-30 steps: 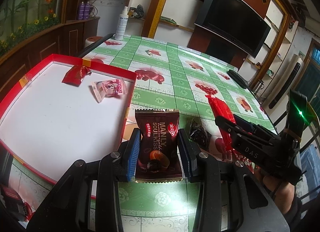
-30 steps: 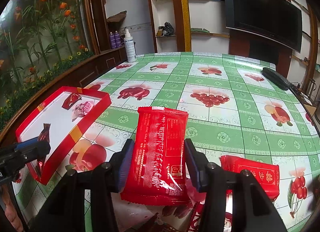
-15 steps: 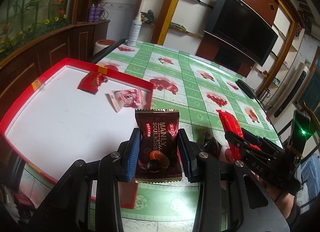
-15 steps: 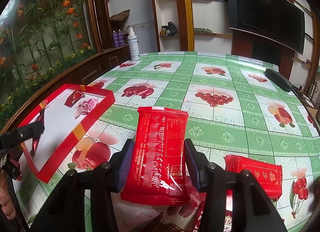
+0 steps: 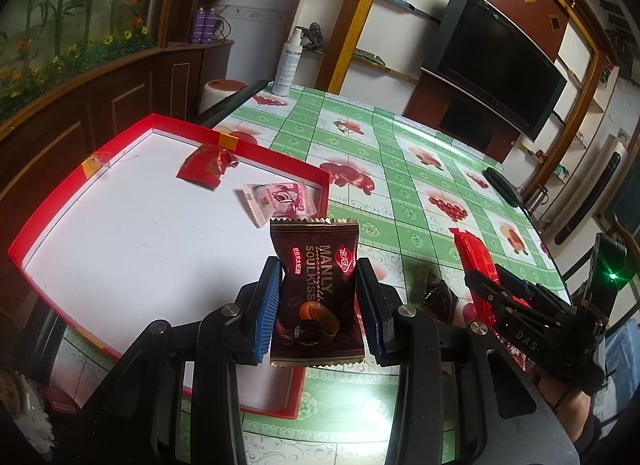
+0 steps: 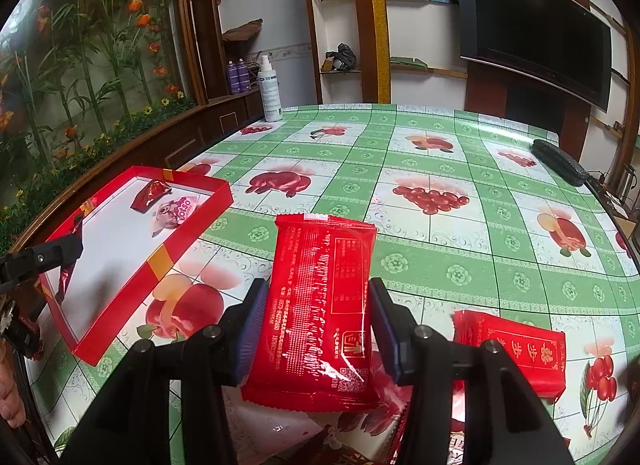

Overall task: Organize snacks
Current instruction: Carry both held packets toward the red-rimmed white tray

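Observation:
My left gripper (image 5: 318,297) is shut on a dark brown chocolate packet (image 5: 314,285) and holds it above the near right part of the red-rimmed white tray (image 5: 72,201). The tray holds a red candy (image 5: 206,163) and a pink-white candy (image 5: 278,201). My right gripper (image 6: 320,321) is shut on a red snack packet (image 6: 320,305) above the table; it also shows in the left wrist view (image 5: 496,297), right of the tray. The left gripper's tip (image 6: 48,257) shows over the tray (image 6: 160,261) in the right wrist view.
A second red packet (image 6: 516,349) and more wrappers lie on the green fruit-print tablecloth (image 6: 440,225) near the right gripper. A small dark packet (image 5: 436,285) lies between the grippers. A white spray bottle (image 6: 270,91) and a black case (image 6: 558,161) stand at the far edge.
My left gripper has moved left and further over the tray with the chocolate packet. The right gripper has stayed nearly still with the red packet.

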{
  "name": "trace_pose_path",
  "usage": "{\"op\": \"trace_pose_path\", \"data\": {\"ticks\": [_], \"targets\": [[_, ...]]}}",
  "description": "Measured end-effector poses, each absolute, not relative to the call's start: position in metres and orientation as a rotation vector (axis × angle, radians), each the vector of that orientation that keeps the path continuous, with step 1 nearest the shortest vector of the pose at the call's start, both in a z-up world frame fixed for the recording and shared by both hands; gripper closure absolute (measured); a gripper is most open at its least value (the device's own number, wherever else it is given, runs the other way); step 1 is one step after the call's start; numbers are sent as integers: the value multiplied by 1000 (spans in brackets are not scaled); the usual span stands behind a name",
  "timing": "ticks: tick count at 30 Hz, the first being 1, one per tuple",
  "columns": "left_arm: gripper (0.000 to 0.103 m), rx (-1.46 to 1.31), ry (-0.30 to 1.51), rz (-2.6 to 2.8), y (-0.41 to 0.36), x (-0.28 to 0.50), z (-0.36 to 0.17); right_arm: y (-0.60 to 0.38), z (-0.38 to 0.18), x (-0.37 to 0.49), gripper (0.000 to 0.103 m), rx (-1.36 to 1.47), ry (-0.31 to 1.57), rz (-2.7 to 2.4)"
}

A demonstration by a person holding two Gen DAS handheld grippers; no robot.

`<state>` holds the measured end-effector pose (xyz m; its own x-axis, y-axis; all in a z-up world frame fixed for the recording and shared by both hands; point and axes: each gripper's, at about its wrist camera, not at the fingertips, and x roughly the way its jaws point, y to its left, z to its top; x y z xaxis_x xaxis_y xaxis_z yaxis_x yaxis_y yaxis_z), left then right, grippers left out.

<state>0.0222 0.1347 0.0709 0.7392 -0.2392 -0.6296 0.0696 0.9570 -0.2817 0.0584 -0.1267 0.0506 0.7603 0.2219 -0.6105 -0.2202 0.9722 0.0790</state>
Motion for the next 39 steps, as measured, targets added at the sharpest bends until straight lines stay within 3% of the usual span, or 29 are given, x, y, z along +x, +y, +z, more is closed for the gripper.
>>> {"op": "trace_pose_path", "data": {"ticks": [12,24,39], "targets": [[66,-249,713,-168,138,25,78,-119,56,56,50,-11,668,253],[66,-264,706,-83,161,42,79,-114,80,69,50,95,788,429],[66,-325,776,18,195,52,45,-14,79,119,50,120,967,696]]}}
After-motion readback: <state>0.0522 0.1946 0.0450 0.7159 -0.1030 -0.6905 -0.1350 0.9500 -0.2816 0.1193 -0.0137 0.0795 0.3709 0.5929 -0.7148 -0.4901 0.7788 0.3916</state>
